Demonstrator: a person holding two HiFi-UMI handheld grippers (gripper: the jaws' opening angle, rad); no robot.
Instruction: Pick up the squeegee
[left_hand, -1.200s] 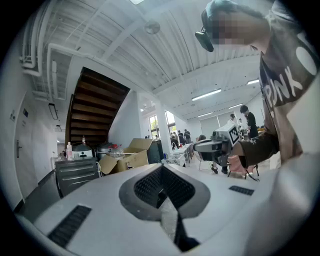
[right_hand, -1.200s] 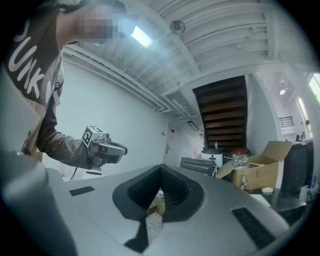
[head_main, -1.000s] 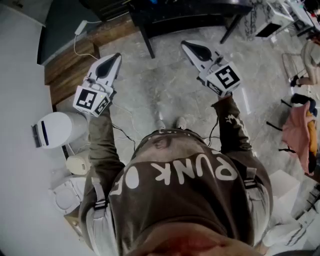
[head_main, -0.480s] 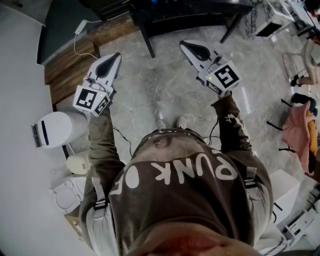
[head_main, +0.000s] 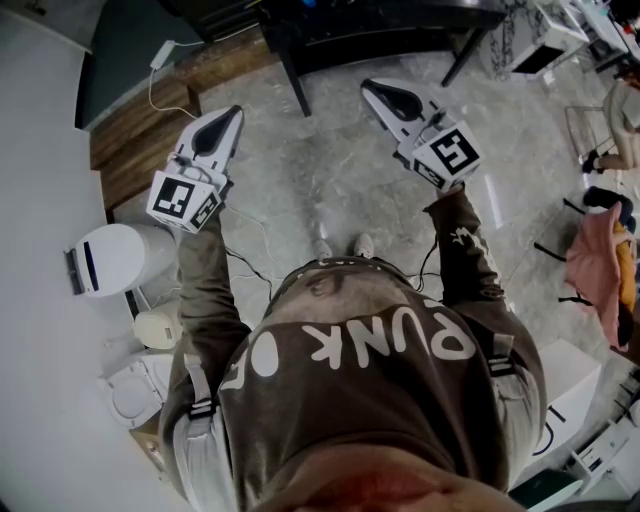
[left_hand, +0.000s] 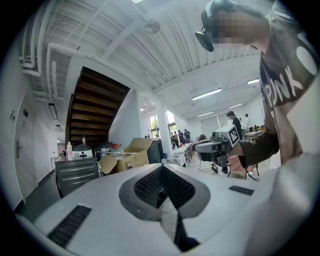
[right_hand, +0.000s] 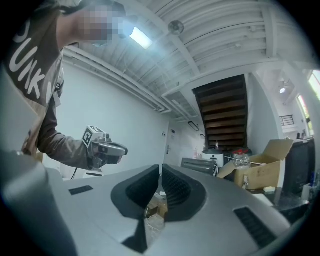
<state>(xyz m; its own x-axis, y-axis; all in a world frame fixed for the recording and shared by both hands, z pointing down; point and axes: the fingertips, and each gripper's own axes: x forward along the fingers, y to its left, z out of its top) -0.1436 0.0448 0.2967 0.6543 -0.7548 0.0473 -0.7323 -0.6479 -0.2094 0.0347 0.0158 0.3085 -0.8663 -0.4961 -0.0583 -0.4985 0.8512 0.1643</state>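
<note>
No squeegee shows in any view. I stand over a grey marble floor with both grippers held out level in front of me. In the head view my left gripper (head_main: 235, 112) is on the left and my right gripper (head_main: 368, 88) on the right, each with a marker cube behind it. Seen along its own jaws, the left gripper (left_hand: 161, 167) has its jaws meeting at the tip with nothing between them. The right gripper (right_hand: 160, 167) is likewise shut and empty. Each gripper view also catches the other gripper, the right gripper (left_hand: 220, 145) and the left gripper (right_hand: 107, 148).
A dark table (head_main: 380, 25) stands ahead of the grippers. A white bin (head_main: 110, 258) and a wooden step (head_main: 140, 130) lie to the left by the wall. Pink cloth (head_main: 600, 265) hangs on a chair at the right. An open cardboard box (left_hand: 125, 160) sits below a dark staircase (left_hand: 95, 115).
</note>
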